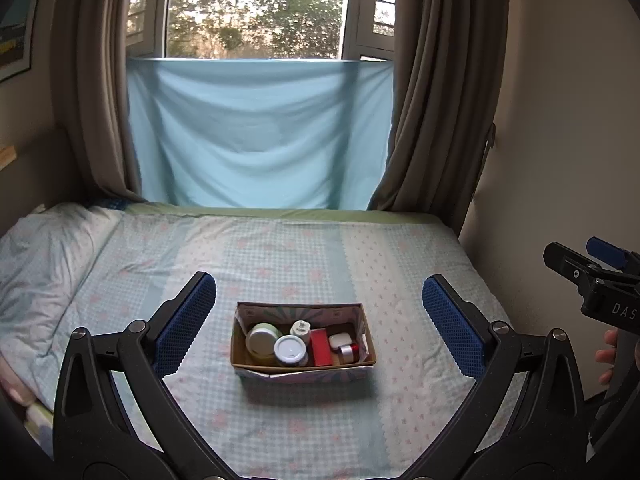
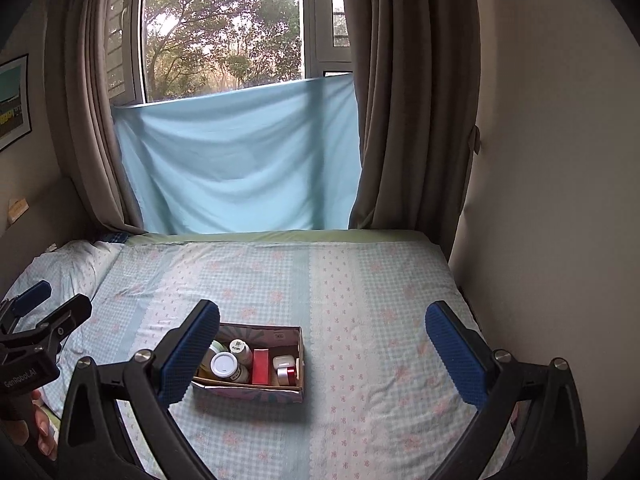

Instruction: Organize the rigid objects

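Cardboard, the box (image 1: 303,340) sits mid-bed on the soft checked sheet (image 1: 304,256), at twelve o'clock from both claws, jars packed tight inside. Left claw (image 1: 320,320) and right claw (image 2: 322,352) both gape empty. A one-sided push could probably tip the box on the yielding mattress.

Box (image 2: 256,390): left end hidden behind right tongs' (image 2: 322,354) left finger (image 2: 190,354), green-lidded jar (image 2: 216,347) mostly covered. Labels on bottles inside too small to read. Right tongs cut off by right edge in left wrist view, jaw gap not discernible there. Hand (image 1: 608,354) cropped, only fingertips show. Wall picture (image 1: 16,32) cut by left edge.
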